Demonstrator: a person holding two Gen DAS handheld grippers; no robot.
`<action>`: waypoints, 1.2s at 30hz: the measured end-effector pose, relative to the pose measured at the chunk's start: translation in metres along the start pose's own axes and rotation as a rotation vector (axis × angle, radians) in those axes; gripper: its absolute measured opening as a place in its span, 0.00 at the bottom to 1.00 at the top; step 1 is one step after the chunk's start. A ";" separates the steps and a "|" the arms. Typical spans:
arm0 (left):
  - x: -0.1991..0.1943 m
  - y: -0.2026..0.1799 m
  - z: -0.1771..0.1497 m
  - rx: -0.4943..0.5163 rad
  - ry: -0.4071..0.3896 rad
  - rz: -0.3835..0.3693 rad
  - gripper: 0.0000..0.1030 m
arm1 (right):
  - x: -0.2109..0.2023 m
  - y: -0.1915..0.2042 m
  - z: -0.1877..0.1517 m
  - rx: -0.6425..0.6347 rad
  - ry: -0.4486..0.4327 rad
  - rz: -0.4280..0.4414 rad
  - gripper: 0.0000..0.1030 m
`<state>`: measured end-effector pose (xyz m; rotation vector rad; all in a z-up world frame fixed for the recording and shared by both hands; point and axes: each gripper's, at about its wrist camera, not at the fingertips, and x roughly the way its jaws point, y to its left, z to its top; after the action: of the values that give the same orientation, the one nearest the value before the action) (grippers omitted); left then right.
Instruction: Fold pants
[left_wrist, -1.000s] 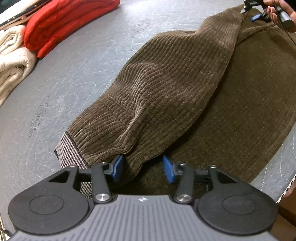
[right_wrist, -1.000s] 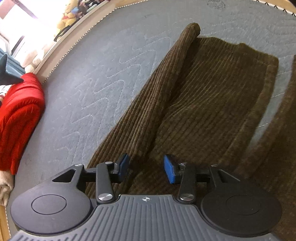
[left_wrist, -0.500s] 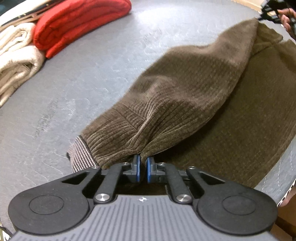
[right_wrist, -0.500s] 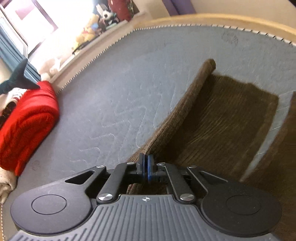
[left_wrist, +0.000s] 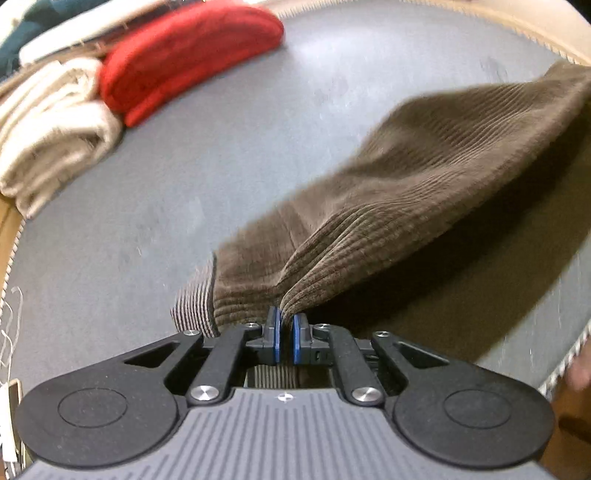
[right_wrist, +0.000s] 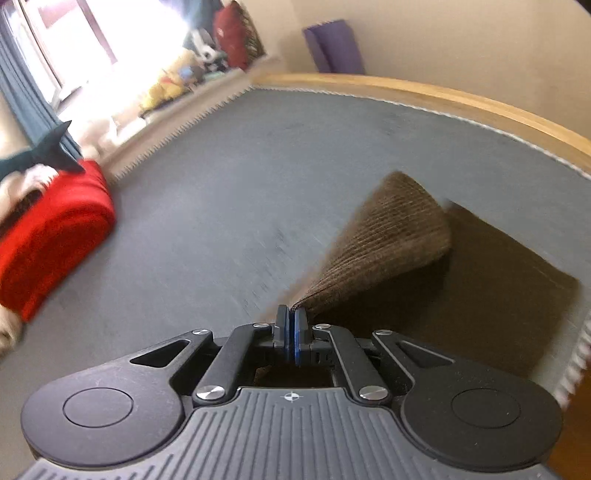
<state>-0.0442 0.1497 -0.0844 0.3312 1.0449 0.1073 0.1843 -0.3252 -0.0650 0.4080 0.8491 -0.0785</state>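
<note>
On the grey mattress (left_wrist: 155, 229), brown corduroy pants (left_wrist: 424, 177) lie partly flat, upper layer raised off the lower one.

Left tongs (left_wrist: 284, 334): pressed together on a bunched fold of corduroy near the waistband, beside the striped inner lining (left_wrist: 194, 306). Fabric visibly caught between the blue pads. Cloth runs taut from here up toward the far right of the left wrist view, sagging slightly in the middle.

Right tongs (right_wrist: 291, 338): pads shut tight, pinching a thin edge of the same garment at the leg end (right_wrist: 388, 236). The held layer fans out from the pinch and curls over a dark flat layer still on the mattress.

Reading: both pinches sit on one long edge of the top layer, one near the waist, one down the leg, so the edge can be carried as a straight line. Gripping at two spread points keeps the span from collapsing. Likely step: carrying one leg over the other for a lengthwise fold. Motion blur in both views fits a carry under way.

Red folded item (left_wrist: 188, 55) and cream folded item (left_wrist: 51, 129) are stacked at the mattress edge, well apart from the pants; probably finished pieces kept clear of the folding area.

Risk judged: thin pinch on the right may slip if the span is pulled too tight.
</note>
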 end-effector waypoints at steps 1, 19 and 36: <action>0.003 -0.001 -0.003 0.018 0.037 -0.012 0.07 | -0.002 -0.007 -0.013 0.004 0.030 -0.034 0.01; 0.005 -0.014 0.027 -0.089 0.077 -0.211 0.55 | -0.004 -0.153 0.039 0.361 -0.184 -0.114 0.24; 0.042 -0.051 0.046 0.036 0.139 -0.169 0.54 | 0.110 -0.162 0.036 0.446 0.073 -0.012 0.01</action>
<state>0.0128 0.1019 -0.1143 0.2699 1.2094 -0.0410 0.2462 -0.4773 -0.1776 0.8278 0.9051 -0.2685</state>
